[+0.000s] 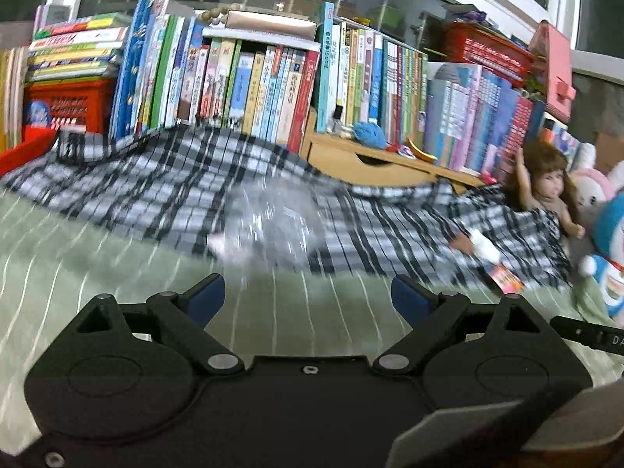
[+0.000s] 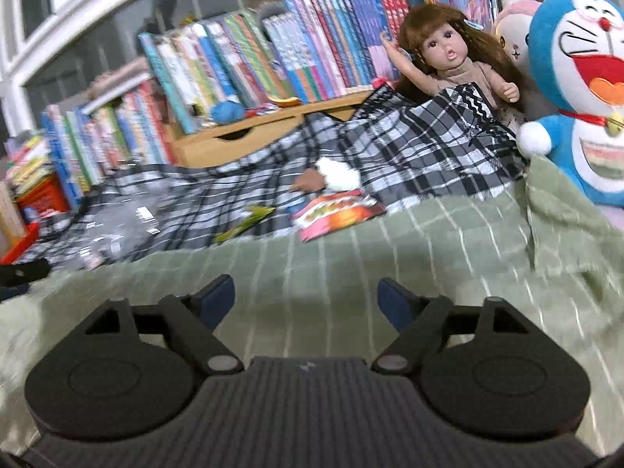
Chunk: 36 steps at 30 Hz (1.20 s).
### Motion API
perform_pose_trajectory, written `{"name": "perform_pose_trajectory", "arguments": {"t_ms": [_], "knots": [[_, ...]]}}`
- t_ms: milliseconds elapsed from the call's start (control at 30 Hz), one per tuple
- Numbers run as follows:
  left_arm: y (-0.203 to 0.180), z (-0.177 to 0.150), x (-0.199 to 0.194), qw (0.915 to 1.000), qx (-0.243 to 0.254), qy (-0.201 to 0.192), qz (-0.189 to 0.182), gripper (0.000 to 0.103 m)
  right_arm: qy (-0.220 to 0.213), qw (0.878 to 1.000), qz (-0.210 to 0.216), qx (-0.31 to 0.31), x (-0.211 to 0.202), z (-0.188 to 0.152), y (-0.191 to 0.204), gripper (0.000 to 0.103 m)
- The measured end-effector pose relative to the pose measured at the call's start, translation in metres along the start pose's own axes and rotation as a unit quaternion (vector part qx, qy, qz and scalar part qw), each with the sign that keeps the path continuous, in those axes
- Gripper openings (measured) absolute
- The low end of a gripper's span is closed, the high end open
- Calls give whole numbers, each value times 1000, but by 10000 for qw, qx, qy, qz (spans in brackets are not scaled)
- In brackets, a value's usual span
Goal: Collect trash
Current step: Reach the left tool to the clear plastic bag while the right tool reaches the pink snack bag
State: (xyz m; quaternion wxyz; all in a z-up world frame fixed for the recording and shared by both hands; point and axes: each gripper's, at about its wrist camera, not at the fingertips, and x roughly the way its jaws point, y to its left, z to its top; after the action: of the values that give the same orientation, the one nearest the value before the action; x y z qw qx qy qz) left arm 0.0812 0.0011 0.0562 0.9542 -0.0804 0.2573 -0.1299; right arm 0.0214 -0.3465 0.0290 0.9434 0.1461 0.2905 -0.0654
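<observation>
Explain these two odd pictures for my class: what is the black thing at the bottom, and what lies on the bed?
Each picture comes from a camera on hand-held tongs, looking along their two fingers. The left tongs and right tongs are both open and hold nothing. Ahead is a green blanket under a checked cloth. On the cloth lie bits of trash: a clear plastic bag, a red snack packet and a green wrapper. Behind stand books, a doll and a blue plush toy.

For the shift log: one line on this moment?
left gripper open | right gripper open | snack wrapper on plaid cloth | nothing held
</observation>
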Motion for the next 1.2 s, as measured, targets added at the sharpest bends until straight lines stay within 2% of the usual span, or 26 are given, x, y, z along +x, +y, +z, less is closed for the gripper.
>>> {"name": "perform_pose_trajectory", "arguments": {"t_ms": [100,200,267,300,400,567,700,833,1000,1200], "knots": [[1,23,30,9996,214,-143,126,95,35,9996,-240,-127,33,16,1,92],[-4,42,60,9982,542,-207,161,97,61,9946,-517,-895,62,18,17,93],[-7,49,75,9958,818,-399,102,99,146,9916,-456,-1202,74,14,25,93],[-9,52,84,9942,962,-433,187,100,198,9918,-351,-1210,77,12,27,93],[-14,57,111,9919,1173,-221,434,101,302,9932,-85,-1119,80,9,25,95],[-6,51,147,9941,930,171,528,100,322,9974,140,-633,75,9,5,96],[4,41,164,9932,786,384,765,100,226,9989,211,-347,68,11,-9,97],[13,31,170,9930,672,484,837,100,135,9995,234,-182,62,12,-15,97],[20,26,169,9948,422,553,742,101,-90,9998,154,-89,54,16,-21,97],[23,25,166,9949,333,559,771,100,-264,9990,357,108,44,18,-26,99]]}}
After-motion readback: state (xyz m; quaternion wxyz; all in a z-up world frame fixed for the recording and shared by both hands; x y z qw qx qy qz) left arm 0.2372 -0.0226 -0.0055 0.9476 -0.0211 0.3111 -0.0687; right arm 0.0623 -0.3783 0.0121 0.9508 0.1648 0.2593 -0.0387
